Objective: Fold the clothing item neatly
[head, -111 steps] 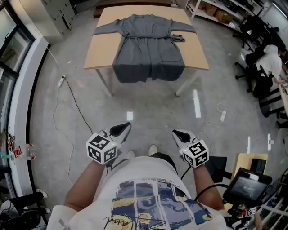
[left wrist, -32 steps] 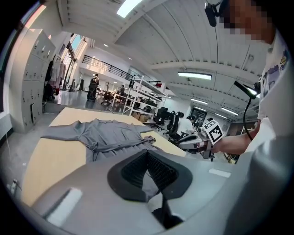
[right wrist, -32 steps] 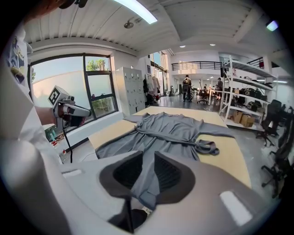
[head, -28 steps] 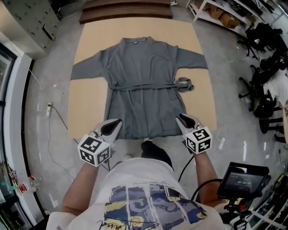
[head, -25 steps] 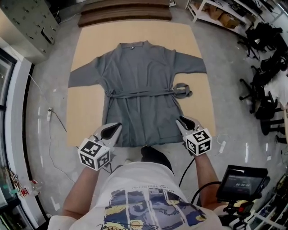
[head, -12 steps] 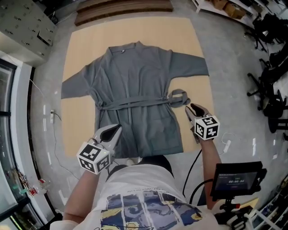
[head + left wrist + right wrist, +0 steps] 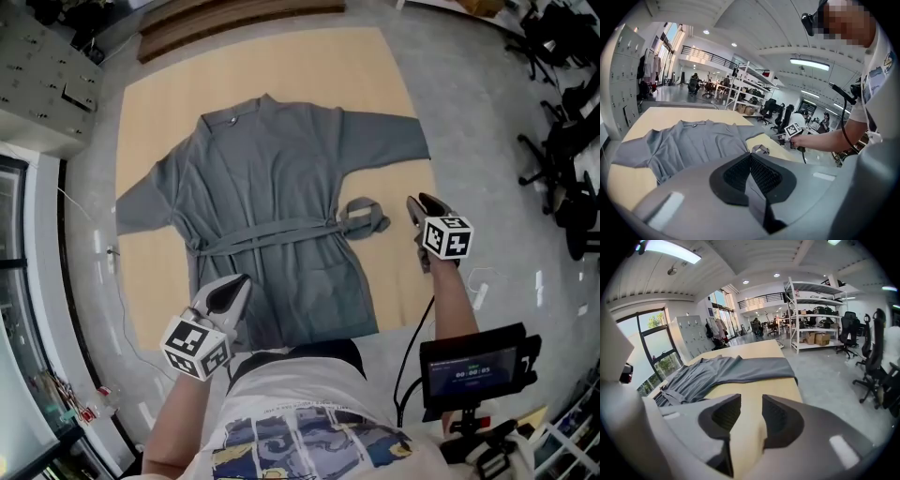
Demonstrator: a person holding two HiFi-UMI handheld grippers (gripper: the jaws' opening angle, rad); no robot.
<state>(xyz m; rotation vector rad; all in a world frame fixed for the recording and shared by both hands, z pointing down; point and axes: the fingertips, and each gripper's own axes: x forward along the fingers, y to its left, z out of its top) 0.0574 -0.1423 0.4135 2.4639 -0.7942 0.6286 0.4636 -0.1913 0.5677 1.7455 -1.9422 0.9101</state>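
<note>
A grey belted fabric robe (image 7: pixel 272 178) lies spread flat on the pale wooden counter (image 7: pixel 155 281). The left tool (image 7: pixel 232 289), jaws together and empty, hangs at the robe's near edge. The right tool (image 7: pixel 420 204), jaws just opening on nothing, seems over the counter's right edge. Only the head view shows the whole robe.

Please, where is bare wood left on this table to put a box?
Bare table: the far strip beyond the collar, and the near left corner below the left sleeve. The robe covers the middle; its belt knot crowds the right side.
</note>
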